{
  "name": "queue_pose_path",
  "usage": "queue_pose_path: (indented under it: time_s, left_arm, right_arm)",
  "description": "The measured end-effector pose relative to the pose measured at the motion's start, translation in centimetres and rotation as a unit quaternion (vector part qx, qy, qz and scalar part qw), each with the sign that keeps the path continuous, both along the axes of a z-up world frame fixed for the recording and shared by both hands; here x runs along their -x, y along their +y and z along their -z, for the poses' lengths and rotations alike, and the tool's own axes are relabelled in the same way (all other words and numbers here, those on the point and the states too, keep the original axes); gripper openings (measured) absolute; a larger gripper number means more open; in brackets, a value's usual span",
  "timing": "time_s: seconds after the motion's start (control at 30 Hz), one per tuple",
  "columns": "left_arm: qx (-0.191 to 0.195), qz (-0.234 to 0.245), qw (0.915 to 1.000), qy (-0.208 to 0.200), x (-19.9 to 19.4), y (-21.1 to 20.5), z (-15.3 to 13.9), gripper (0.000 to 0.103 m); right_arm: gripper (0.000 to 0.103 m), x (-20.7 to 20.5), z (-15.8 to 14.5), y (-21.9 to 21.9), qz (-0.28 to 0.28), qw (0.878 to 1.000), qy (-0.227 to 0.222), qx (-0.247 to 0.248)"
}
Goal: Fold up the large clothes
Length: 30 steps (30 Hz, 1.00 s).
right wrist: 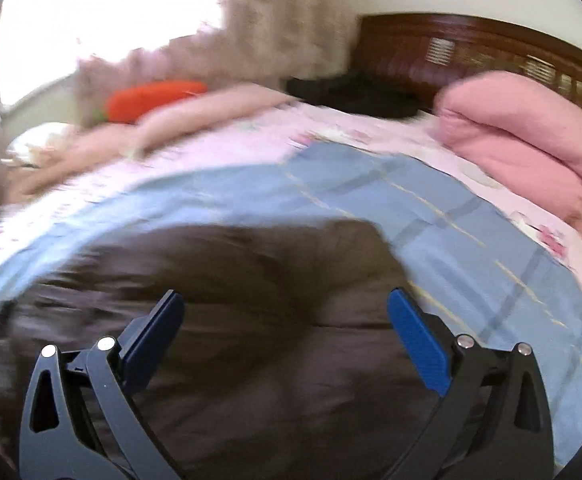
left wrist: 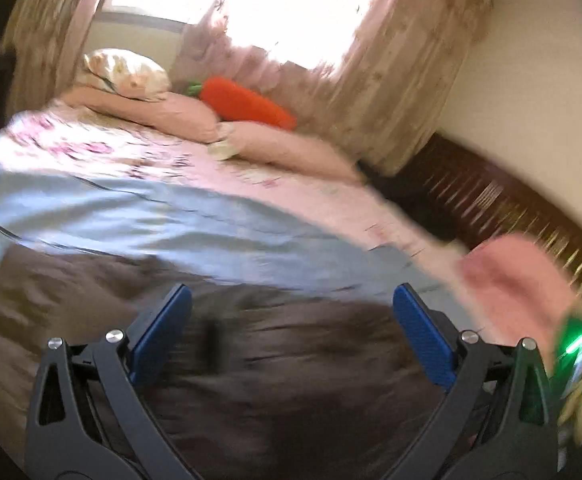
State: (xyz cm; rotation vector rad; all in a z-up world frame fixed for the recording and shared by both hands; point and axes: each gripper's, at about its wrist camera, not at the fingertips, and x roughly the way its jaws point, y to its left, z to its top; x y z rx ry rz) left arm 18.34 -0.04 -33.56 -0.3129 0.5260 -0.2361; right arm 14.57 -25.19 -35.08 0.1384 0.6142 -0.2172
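A large dark brown garment (left wrist: 251,360) lies spread on a light blue checked sheet (left wrist: 151,216) on the bed. It also shows in the right wrist view (right wrist: 251,340), on the blue sheet (right wrist: 471,240). My left gripper (left wrist: 291,300) is open and empty, just above the brown garment. My right gripper (right wrist: 285,304) is open and empty too, above the garment near its rounded far edge. Both views are blurred by motion.
The bed has a pink floral cover (left wrist: 131,148). An orange carrot plush (left wrist: 247,102) and pillows (left wrist: 131,70) lie by the window curtains. A folded pink blanket (right wrist: 531,136) and a black item (right wrist: 363,94) lie near the dark wooden headboard (right wrist: 471,48).
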Motion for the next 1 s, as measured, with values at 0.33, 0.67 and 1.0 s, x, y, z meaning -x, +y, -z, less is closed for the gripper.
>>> queue_pose_path:
  time_s: [0.33,0.67,1.0]
  left_arm:
    - [-0.005,-0.009,0.9993,0.037,-2.1,2.1,8.9,0.101]
    - [0.001,-0.007,0.9992,0.039,-2.4,2.1,9.6,0.101]
    - [-0.011,-0.009,0.9991,0.04,-1.9,1.9,9.4,0.101]
  right_arm:
    - [0.102,-3.9,6.4,4.1,-0.076,0.996,0.04,0.027]
    - [0.102,-3.5,7.3,4.2,-0.075,0.996,0.03,0.038]
    - [0.102,-3.0,7.7,4.4,-0.07,0.996,0.02,0.049]
